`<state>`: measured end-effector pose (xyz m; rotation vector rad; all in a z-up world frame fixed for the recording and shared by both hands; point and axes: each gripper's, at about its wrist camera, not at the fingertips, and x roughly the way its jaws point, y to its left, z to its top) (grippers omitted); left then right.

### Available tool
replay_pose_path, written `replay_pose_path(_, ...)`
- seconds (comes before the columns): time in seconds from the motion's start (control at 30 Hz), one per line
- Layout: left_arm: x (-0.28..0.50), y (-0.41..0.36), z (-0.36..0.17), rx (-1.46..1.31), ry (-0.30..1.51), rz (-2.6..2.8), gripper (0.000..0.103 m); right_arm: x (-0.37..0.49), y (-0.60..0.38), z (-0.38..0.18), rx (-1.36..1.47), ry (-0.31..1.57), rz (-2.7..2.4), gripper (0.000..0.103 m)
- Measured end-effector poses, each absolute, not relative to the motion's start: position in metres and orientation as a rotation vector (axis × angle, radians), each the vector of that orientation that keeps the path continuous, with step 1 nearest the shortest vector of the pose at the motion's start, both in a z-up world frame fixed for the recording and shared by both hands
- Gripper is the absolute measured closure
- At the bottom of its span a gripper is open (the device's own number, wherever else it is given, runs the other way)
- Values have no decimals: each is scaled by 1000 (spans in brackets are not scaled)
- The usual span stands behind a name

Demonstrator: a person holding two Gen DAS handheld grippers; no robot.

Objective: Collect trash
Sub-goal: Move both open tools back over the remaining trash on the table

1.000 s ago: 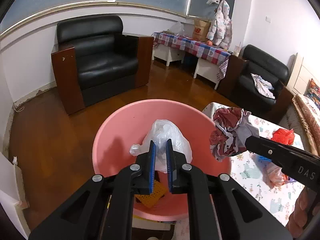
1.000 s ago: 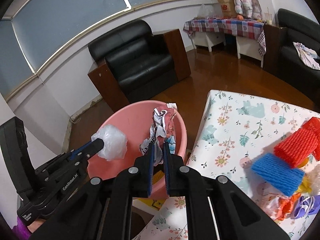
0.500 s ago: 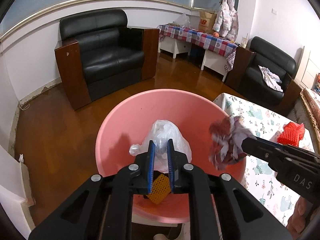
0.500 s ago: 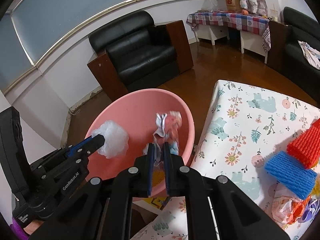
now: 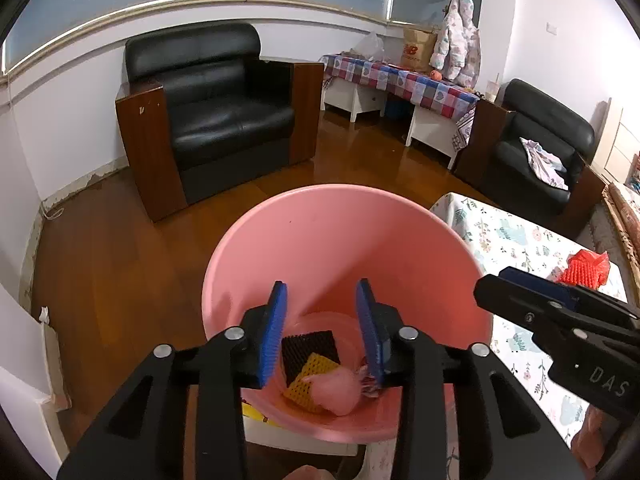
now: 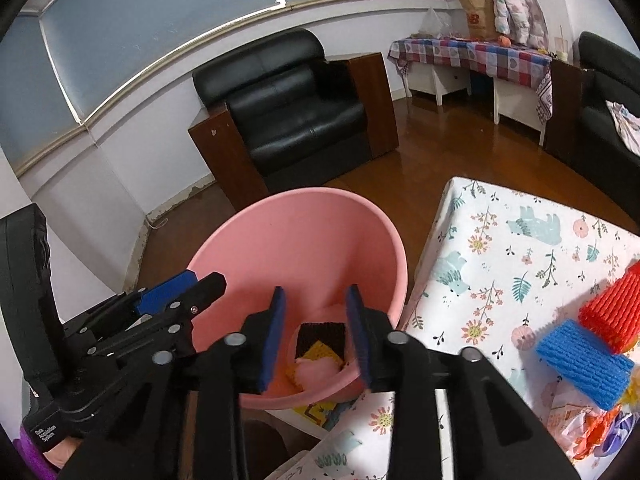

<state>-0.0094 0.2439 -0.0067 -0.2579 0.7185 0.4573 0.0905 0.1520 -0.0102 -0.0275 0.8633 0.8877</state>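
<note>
A pink plastic bin [image 5: 340, 240] [image 6: 296, 240] stands on the floor beside the table. At its bottom lie a black mesh piece [image 5: 308, 348], a yellow foam net [image 5: 308, 380], a pale plastic bag [image 5: 336, 394] and a bit of crumpled wrapper [image 5: 366, 384]. My left gripper [image 5: 322, 328] is open and empty over the bin mouth. My right gripper [image 6: 316, 328] is open and empty over the bin too; it shows in the left wrist view [image 5: 532, 304]. On the table lie a red foam net [image 6: 612, 312], a blue foam net [image 6: 580, 360] and crumpled wrappers [image 6: 588, 428].
The table with a floral cloth [image 6: 520, 240] stands right of the bin. A black armchair [image 5: 212, 120] stands behind on the wooden floor. A second black armchair [image 5: 544, 148] and a checked-cloth side table [image 5: 400, 80] stand at the back right.
Both grippers opened. The plastic bag dropped from the left gripper and the crumpled wrapper from the right gripper into the pink bin.
</note>
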Motion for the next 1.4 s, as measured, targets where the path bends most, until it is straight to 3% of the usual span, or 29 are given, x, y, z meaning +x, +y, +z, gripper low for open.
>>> replay_pose_path(0.1, -13, 239, -2, -250, 703, 451, 58, 88, 146, -6, -16, 841, 888, 59)
replay_pose_path(0.6, -12, 176, 15, -185, 700, 323, 57, 59, 66, 18, -11, 767, 808, 41)
replay_pose_path(1.4, 3, 51, 8, -37, 769, 130, 57, 34, -96, 8, 104, 800, 517, 40)
